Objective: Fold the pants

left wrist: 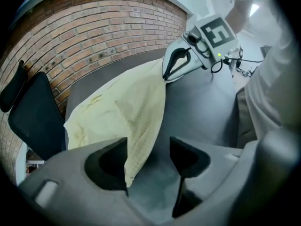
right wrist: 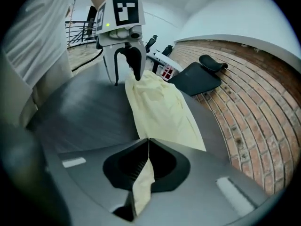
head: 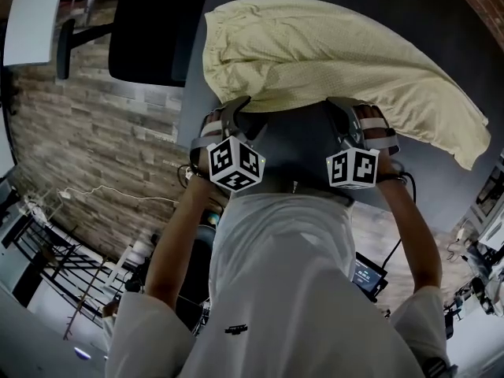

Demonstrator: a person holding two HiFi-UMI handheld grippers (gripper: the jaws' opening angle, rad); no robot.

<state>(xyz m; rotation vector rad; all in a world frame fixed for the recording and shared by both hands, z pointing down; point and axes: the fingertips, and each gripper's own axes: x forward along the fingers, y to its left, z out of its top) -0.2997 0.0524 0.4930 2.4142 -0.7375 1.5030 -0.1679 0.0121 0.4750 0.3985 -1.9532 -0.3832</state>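
Pale yellow pants (head: 315, 53) lie spread in a bunched band across the dark grey table (head: 299, 144). Both grippers meet the cloth's near edge. My left gripper (head: 236, 110) stands open; in the left gripper view a corner of the pants (left wrist: 122, 112) hangs loose between its wide pads, close to the left one, at the left gripper (left wrist: 148, 152). My right gripper (head: 346, 107) is shut on the pants edge: in the right gripper view the right gripper (right wrist: 148, 145) pinches a strip of the pants (right wrist: 160, 107) that trails down behind the jaws.
A black chair (head: 157, 30) stands at the table's far left corner, also seen as the chair (left wrist: 33, 117) and the chair (right wrist: 195, 79). A brick wall (left wrist: 108, 27) runs behind the table. The person's white shirt (head: 283, 282) presses against the near table edge.
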